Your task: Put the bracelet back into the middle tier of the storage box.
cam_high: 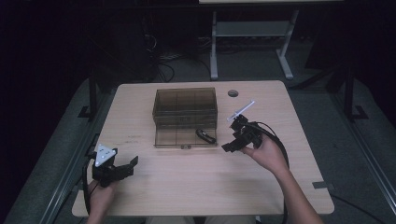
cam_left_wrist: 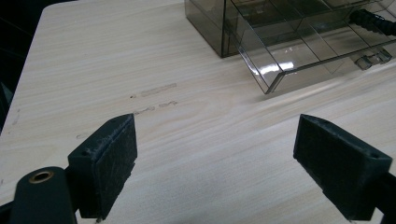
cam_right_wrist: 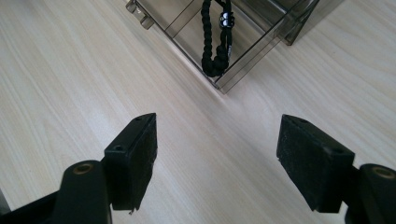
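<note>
A smoky clear-plastic organiser box [cam_high: 185, 108] w/ inner dividers sits on the light wood-grain table [cam_high: 187, 186], mid-way across and toward the far edge. Its hinged lid [cam_high: 180, 136] lies flat open on the near side of the box, latch tab pointing at the person's edge. A black braided cord bracelet [cam_high: 205, 136] rests in the lid's right-hand part, close to the lid's right corner. In the right gripper view the bracelet [cam_right_wrist: 217, 37] is a doubled loop w/ a small bead or clasp partway along, lying inside the clear wall of the lid [cam_right_wrist: 247, 58].

The right gripper [cam_high: 232, 145] is held in the person's right hand [cam_high: 267, 154], just right of the lid's near-right corner, tipped toward it. Its jaws stand wide apart w/ nothing between them; bare table shows in the gap, and the lid corner is just ahead of them, not touching.

The left gripper [cam_high: 132, 164] sits in the left hand [cam_high: 100, 193] near the table's near-left corner, well apart from the box. Jaws also spread wide, empty; in the left gripper view the box [cam_left_wrist: 210, 23] and lid [cam_left_wrist: 322, 51] are far off ahead.

A round grey cable grommet [cam_high: 233, 93] is set in the table nr the far edge, right of the box.
</note>
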A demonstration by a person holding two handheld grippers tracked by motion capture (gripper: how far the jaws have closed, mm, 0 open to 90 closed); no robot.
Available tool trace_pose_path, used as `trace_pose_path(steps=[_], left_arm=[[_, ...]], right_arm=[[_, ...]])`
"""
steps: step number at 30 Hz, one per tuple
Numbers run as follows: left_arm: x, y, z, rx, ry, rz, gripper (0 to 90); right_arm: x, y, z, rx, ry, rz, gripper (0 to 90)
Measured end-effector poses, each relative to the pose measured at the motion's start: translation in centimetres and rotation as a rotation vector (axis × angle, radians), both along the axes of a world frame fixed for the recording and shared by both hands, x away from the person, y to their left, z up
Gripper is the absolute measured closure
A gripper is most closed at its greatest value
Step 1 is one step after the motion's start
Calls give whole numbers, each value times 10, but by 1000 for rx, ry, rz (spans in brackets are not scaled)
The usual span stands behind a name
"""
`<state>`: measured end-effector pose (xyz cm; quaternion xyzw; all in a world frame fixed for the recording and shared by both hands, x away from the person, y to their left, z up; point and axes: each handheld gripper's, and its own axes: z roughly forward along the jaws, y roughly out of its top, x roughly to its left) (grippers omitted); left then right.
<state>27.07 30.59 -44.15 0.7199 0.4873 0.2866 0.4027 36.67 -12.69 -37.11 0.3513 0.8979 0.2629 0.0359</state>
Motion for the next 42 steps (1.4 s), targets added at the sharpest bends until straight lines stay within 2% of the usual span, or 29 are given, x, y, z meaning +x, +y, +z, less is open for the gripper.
trace_pose_path(steps=[12,42], left_arm=[[0,0,0,0,0,1,131],[-1,-2,-1,14,5,-8,131]], right_arm=[[-11,-7,-7,-3,-7,5,282],[-44,-39,-37,10,-6,-39,283]])
